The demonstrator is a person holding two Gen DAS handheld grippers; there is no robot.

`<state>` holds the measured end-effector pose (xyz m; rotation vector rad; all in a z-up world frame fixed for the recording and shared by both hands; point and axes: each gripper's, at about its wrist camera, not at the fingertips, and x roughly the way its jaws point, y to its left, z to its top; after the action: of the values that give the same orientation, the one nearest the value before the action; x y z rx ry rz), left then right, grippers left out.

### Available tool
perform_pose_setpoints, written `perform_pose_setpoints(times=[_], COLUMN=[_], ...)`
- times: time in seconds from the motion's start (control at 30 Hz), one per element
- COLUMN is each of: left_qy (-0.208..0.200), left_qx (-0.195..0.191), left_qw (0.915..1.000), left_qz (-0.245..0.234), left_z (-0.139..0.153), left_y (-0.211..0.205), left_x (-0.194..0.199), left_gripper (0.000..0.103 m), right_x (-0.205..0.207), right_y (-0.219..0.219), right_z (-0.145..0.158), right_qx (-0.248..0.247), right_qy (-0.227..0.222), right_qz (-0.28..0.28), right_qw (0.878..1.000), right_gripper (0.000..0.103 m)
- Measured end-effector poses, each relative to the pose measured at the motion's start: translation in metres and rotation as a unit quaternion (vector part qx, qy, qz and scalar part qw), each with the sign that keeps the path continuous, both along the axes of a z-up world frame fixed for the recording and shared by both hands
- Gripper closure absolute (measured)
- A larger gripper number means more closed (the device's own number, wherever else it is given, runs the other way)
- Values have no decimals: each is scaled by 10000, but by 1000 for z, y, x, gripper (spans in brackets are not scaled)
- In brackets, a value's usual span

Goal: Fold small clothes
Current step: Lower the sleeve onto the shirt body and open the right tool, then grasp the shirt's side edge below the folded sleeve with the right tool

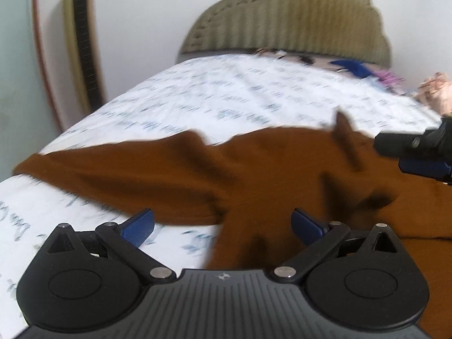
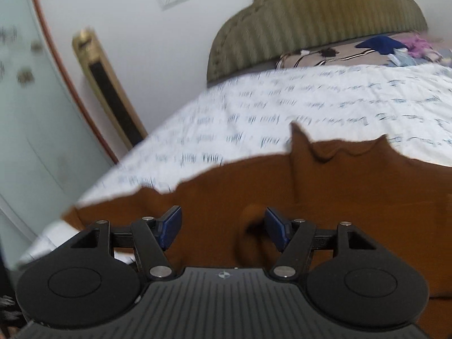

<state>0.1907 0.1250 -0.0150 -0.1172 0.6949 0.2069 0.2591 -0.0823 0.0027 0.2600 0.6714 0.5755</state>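
olive headboard (image 2: 310,19) beyond brown garment (image 2: 325,186)

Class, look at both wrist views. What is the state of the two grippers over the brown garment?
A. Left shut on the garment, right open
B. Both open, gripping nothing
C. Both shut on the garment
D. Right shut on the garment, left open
B: the left gripper and right gripper both show their blue pads spread wide apart above the brown garment, with no cloth pinched between them.

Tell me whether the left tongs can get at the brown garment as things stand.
Probably yes: the left tongs stand open right over the brown garment, which lies spread on the bedsheet with nothing between them.
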Motion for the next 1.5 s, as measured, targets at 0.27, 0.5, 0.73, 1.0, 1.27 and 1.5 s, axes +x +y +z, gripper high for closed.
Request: perform_pose_setpoints(times=[0.27, 0.5, 0.73, 1.0, 1.27, 1.5], left_qy=[-515, -308, 445, 527, 557, 96], left_qx=[-308, 266, 758, 1366, 1141, 968], left_qw=[9859, 9771, 9860, 9881, 9887, 9934], left_qz=[-1561, -2089, -1413, -480, 793, 600], left_z=[20, 1, -46, -49, -24, -6], left_y=[-87, -188, -201, -125, -28, -49], left_x=[9, 53, 96, 96, 74, 55], left_gripper=[0, 0, 0, 0, 0, 0], right_x=[-8, -6, 4, -1, -2, 1], right_y=[-103, -174, -216, -207, -200, -180], right_z=[19, -37, -83, -79, -67, -56], right_qx=[565, 696, 1095, 843, 703, 594], right_qy=[121, 843, 1270, 1136, 869, 730], right_qz=[-1059, -2010, -2549, -2320, -2275, -2048], right_qw=[9927, 9735, 9523, 9624, 9674, 9743], right_gripper=[37, 47, 84, 82, 75, 75])
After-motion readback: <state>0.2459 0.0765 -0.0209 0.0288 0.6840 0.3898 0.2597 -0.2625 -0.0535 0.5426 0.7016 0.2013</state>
